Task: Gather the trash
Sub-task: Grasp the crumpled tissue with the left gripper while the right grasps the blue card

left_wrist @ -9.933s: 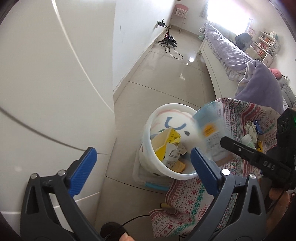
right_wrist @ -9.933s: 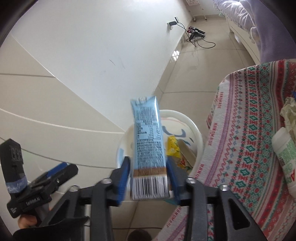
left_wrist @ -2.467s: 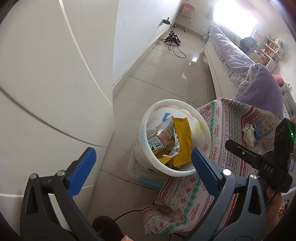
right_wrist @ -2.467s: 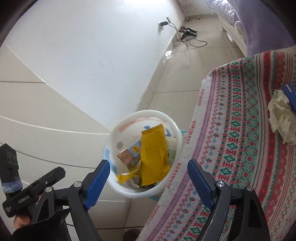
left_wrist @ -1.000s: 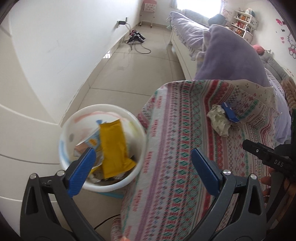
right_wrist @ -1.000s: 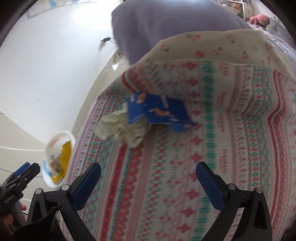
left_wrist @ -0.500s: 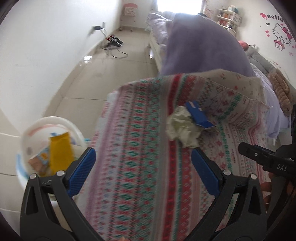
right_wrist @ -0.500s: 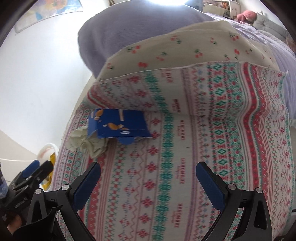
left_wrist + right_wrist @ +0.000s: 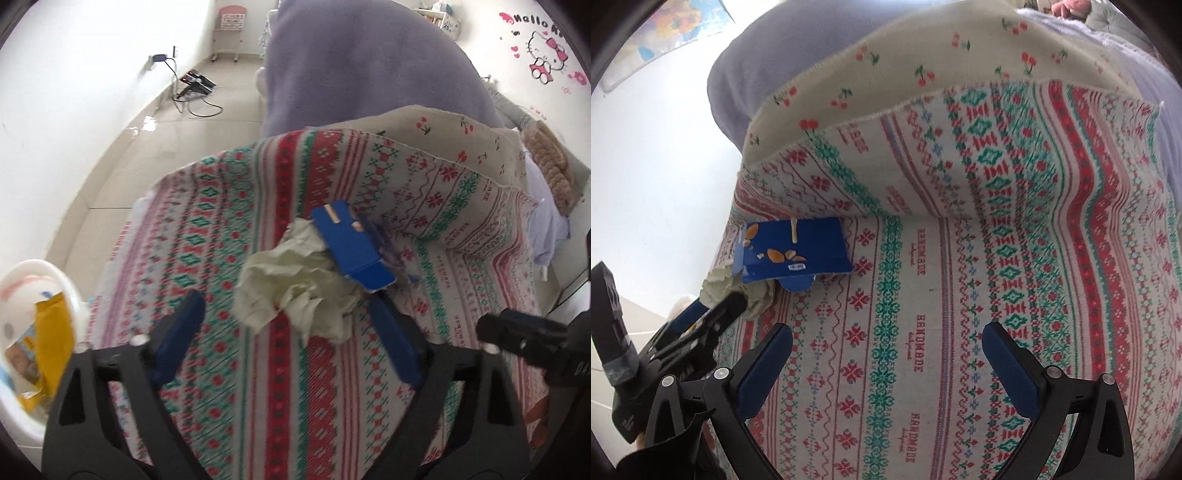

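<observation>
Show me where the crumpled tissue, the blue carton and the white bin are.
crumpled tissue (image 9: 291,284), left wrist view, middle of the wad
blue carton (image 9: 798,254), right wrist view, printed top face
white bin (image 9: 70,291), left wrist view, right rim

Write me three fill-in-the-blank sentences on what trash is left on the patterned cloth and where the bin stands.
1. The crumpled tissue lies touching a flattened carton coloured ____.
2. In the left wrist view, the white bin stands at the ____ edge of the picture.
3. A wrapper coloured ____ sticks up out of that bin.

Missing words: blue; left; yellow
</observation>
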A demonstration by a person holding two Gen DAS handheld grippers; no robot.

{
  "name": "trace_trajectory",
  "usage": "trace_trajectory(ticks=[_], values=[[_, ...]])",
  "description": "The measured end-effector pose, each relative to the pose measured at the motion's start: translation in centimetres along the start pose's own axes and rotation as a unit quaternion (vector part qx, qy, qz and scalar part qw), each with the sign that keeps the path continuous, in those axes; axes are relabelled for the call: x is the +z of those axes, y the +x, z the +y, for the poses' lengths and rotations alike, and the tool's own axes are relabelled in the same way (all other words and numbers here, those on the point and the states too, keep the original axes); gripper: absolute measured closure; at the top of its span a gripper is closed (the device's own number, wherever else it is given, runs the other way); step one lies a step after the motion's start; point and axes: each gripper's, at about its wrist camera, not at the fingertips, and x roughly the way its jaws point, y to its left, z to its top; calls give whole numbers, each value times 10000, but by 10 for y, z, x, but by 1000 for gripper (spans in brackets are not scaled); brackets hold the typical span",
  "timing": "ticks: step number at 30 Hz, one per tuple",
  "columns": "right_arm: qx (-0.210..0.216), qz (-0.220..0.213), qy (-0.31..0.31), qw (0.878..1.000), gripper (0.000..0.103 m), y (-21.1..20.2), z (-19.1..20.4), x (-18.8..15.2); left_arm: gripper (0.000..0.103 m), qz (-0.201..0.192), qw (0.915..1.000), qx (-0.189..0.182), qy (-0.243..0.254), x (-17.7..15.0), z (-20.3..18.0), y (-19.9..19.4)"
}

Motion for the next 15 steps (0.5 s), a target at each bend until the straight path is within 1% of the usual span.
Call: trace_trajectory(ticks=[1,2,4,6,8,9,10,12,15], values=[[1,46,-2,10000,0,2,-1,1,35,10,10000,-91,-40,0,1,2],[2,80,-3,10000,0,5,-2,2,39,31,9997,-236,-105,1,3,5],[12,167,15,9999,0,8,-3,4,56,52,9988,-443,-188,3,6,7],[51,259,58,9996,0,14,-3,6,67,108,9980,-582,-238,5,8,9],[108,338,146,9993,0,17,-4,8,71,246,9972,-642,-281,6,9,8],[140,362,220,9990,0,18,-6,9,78,305,9967,-686,-299,6,10,7],[164,373,277,9988,0,21,-5,12,81,364,9962,-720,-319,7,11,7],[209,348,421,9983,0,20,-10,18,81,439,9958,-740,-326,7,18,1],[255,269,591,9976,0,17,-15,27,81,418,9963,-696,-279,9,27,-12]])
